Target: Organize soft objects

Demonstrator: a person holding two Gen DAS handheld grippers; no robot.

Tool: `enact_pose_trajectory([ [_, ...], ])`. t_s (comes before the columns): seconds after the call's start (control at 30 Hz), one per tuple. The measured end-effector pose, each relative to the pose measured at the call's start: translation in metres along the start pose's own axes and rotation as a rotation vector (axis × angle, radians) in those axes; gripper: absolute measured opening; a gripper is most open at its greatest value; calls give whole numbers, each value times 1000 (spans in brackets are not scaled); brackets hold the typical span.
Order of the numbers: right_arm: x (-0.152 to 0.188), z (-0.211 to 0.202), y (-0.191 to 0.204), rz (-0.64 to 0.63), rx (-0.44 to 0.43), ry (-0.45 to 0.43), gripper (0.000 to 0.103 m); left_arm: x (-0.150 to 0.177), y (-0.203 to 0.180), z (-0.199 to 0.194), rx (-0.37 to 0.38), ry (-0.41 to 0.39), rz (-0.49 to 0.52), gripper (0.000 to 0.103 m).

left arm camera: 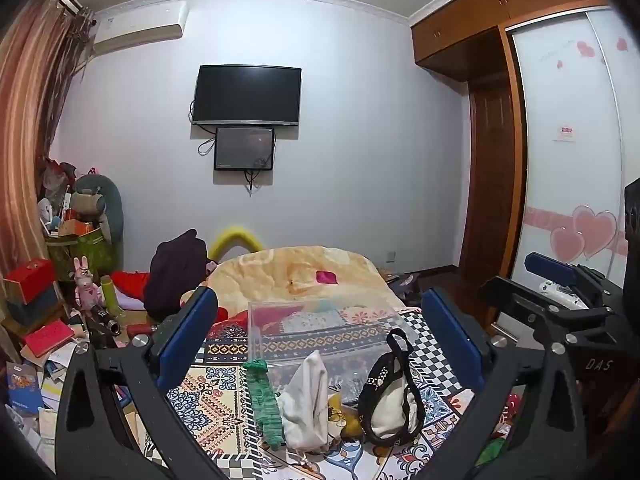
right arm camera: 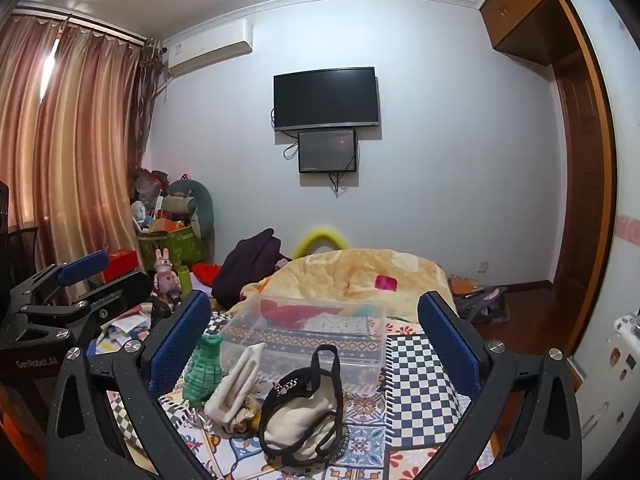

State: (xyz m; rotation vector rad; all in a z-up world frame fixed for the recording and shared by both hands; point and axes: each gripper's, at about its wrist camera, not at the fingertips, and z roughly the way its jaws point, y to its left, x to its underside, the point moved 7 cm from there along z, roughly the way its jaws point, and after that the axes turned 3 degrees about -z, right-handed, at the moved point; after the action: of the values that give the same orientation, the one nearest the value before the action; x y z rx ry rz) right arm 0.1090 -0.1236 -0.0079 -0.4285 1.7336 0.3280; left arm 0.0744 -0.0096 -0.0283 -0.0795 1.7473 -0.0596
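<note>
I see the bed filling the lower part of both views, covered with a patchwork spread of tile and checker patterns, and a yellow-cream blanket heaped at its far end. On the wall beyond hangs a dark television with a smaller screen just under it.

On the spread sits a clear plastic box, open at the top, with the patterned cloth showing through its walls. The soft things I have to sort lie in a loose cluster just in front of it, nearer to me. The biggest is a white pouch with black trim and straps, slumped on the spread. Beside it, to the left, a white cloth bag stands bunched up, and left again is a green knitted piece. A small yellow item shows between the white bag and the pouch, mostly hidden.

My left gripper hovers above the cluster with its blue pads spread wide, grasping nothing. My right gripper is likewise released, its pads wide apart over the same cluster and touching none of it.
</note>
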Motion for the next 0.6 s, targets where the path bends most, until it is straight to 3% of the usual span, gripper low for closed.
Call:
enact_pose_trajectory([
  [0.6,-3,0,0,0,4,-6,103,-10,9,-5,3,17,-7,103],
])
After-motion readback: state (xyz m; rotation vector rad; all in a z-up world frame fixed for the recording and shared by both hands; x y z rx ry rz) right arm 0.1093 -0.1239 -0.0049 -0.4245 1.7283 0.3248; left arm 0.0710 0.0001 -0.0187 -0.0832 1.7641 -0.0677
